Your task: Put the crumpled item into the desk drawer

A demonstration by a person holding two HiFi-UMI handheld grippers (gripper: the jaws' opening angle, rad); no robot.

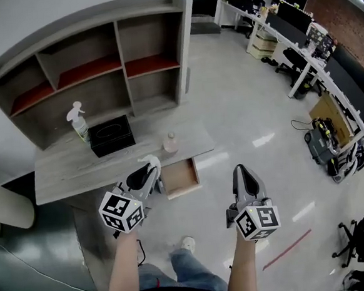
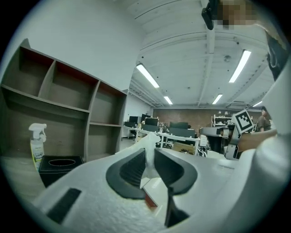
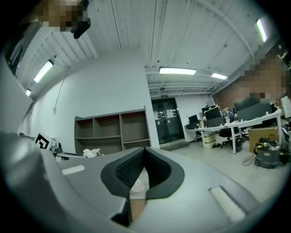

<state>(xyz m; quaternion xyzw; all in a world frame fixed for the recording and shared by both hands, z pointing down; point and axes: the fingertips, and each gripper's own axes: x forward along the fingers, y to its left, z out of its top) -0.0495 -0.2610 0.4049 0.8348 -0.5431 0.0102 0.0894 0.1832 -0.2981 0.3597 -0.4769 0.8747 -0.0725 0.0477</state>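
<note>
My left gripper (image 1: 150,167) is shut on a white crumpled item (image 1: 150,158), which hangs over the desk's front edge, just left of the open wooden drawer (image 1: 182,179). In the left gripper view the white wad (image 2: 147,144) is pinched between the dark pads and sticks out past the tips of my left gripper (image 2: 149,164). My right gripper (image 1: 240,171) floats over the floor to the right of the drawer, shut, with nothing in it. Its pads meet at the tip in the right gripper view (image 3: 144,155), where the white item (image 3: 94,152) shows at the left.
On the grey desk (image 1: 71,175) stand a spray bottle (image 1: 78,121), a black tissue box (image 1: 111,136) and a small pinkish bottle (image 1: 170,142). A shelf unit (image 1: 100,66) rises behind. Office desks with monitors (image 1: 298,32) and chairs fill the right.
</note>
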